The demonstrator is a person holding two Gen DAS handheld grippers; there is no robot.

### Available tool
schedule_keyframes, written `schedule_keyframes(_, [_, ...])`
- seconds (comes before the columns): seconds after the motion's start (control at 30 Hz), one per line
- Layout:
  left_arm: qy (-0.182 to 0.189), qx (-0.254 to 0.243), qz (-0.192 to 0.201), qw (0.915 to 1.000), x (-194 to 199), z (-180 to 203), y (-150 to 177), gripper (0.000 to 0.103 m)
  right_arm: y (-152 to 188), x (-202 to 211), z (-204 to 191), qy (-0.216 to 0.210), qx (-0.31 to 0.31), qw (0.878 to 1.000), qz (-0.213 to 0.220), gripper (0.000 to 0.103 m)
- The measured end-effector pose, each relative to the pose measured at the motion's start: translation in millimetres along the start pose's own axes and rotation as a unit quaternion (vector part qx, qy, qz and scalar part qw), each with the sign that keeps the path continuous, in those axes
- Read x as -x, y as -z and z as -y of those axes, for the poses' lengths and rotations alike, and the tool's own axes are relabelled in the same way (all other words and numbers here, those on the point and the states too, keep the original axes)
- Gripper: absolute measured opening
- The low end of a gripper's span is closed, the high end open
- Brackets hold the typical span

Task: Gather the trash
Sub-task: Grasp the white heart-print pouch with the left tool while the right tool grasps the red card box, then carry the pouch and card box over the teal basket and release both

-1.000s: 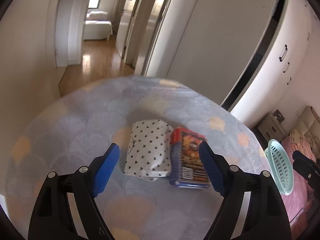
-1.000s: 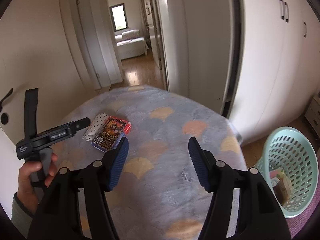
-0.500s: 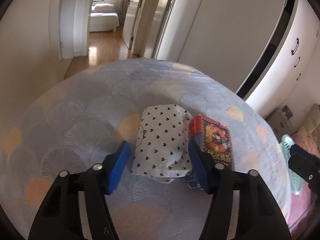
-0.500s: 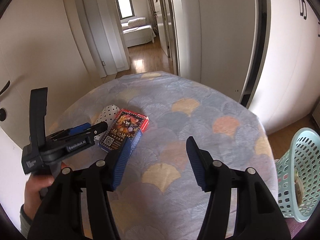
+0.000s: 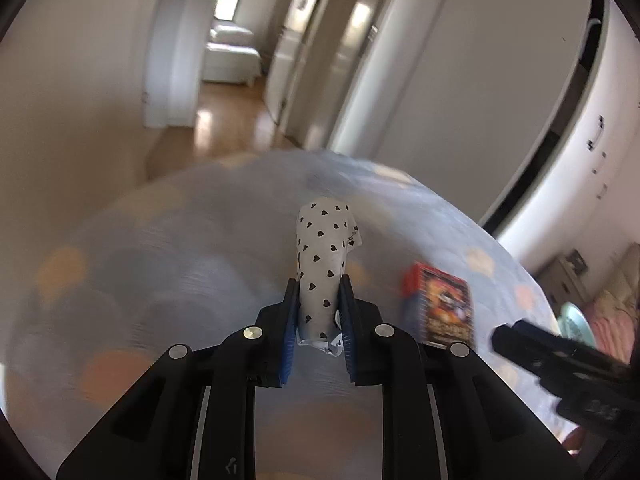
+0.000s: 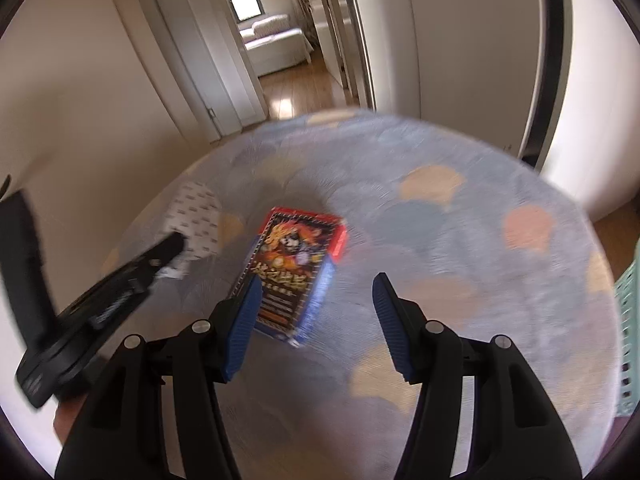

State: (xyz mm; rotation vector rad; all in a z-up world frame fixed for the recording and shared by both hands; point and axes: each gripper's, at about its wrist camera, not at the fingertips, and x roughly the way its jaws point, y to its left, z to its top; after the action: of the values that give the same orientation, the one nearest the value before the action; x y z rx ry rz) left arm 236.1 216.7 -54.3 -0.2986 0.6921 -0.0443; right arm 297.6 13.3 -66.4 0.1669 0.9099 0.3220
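Observation:
My left gripper (image 5: 318,292) is shut on a white packet with black hearts (image 5: 323,248), squeezed narrow and lifted off the bed. The packet also shows in the right wrist view (image 6: 196,220), at the tip of the left gripper (image 6: 172,246). A red and blue card box (image 6: 298,268) lies flat on the bedspread; it is right of the packet in the left wrist view (image 5: 446,300). My right gripper (image 6: 316,292) is open and empty, just in front of the box, its left finger beside the box's near left edge.
A patterned pale blue bedspread (image 6: 460,240) covers the bed. A mint green laundry basket (image 6: 628,332) stands at the bed's right edge, also visible in the left wrist view (image 5: 574,320). White wardrobe doors and a doorway to a hallway lie beyond the bed.
My left gripper closed on the heart packet and raised it off the bed. My right gripper moved forward and left towards the card box.

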Motion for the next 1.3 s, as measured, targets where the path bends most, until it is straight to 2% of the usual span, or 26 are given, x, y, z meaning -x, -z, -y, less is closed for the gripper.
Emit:
schedule_keyframes(0.07, [-0.027, -0.002, 0.015, 0.9995, 5, -5, -1, 0.018, -2, -11, -7, -0.014, -0.011, 1.000, -0.004, 0.056])
schedule_keyframes(0.1, [-0.033, -0.001, 0.018, 0.9993, 5, -7, -2, 0.018, -2, -15, -9, -0.012, -0.015, 1.000, -0.003, 0.062])
schedule_keyframes(0.13, [-0.033, 0.004, 0.019, 0.9993, 6, -9, -3, 0.018, -3, -19, -14, -0.002, -0.018, 1.000, 0.001, 0.068])
schedule_keyframes(0.17, [-0.028, 0.010, 0.019, 0.9994, 6, -11, -4, 0.018, -3, -22, -17, 0.006, -0.017, 1.000, 0.003, 0.070])
schedule_keyframes(0.37, [-0.021, 0.033, 0.022, 0.9990, 6, -21, -6, 0.018, -2, -39, -27, 0.026, -0.019, 0.999, 0.002, 0.070])
schedule_keyframes(0.67, [-0.013, 0.043, 0.017, 0.9988, 4, -27, -8, 0.018, 3, -42, -42, 0.071, 0.029, 0.997, 0.000, 0.070])
schedule_keyframes(0.8, [-0.013, 0.043, 0.017, 0.9989, 4, -28, -8, 0.018, 6, -43, -45, 0.079, 0.039, 0.996, 0.001, 0.065])
schedule_keyframes(0.87, [-0.012, 0.039, 0.019, 0.9990, 6, -27, -8, 0.018, 11, -38, -43, 0.078, 0.044, 0.996, 0.003, 0.063])
schedule_keyframes(0.97, [-0.018, 0.023, 0.024, 0.9993, 8, -19, -7, 0.018, 15, -27, -33, 0.052, 0.039, 0.998, 0.019, 0.062])
schedule_keyframes(1.03, [-0.021, 0.009, 0.035, 0.9991, 9, -12, -8, 0.018, 21, -12, -27, 0.062, 0.047, 0.996, 0.041, 0.062])
schedule_keyframes(1.23, [0.013, -0.015, 0.030, 0.9994, 8, 18, -9, 0.018, 37, 35, 6, 0.069, 0.032, 0.995, 0.063, 0.061])
schedule_keyframes(1.3, [0.026, -0.028, 0.024, 0.9990, 11, 35, -9, 0.018, 40, 55, 18, 0.084, 0.031, 0.993, 0.080, 0.061])
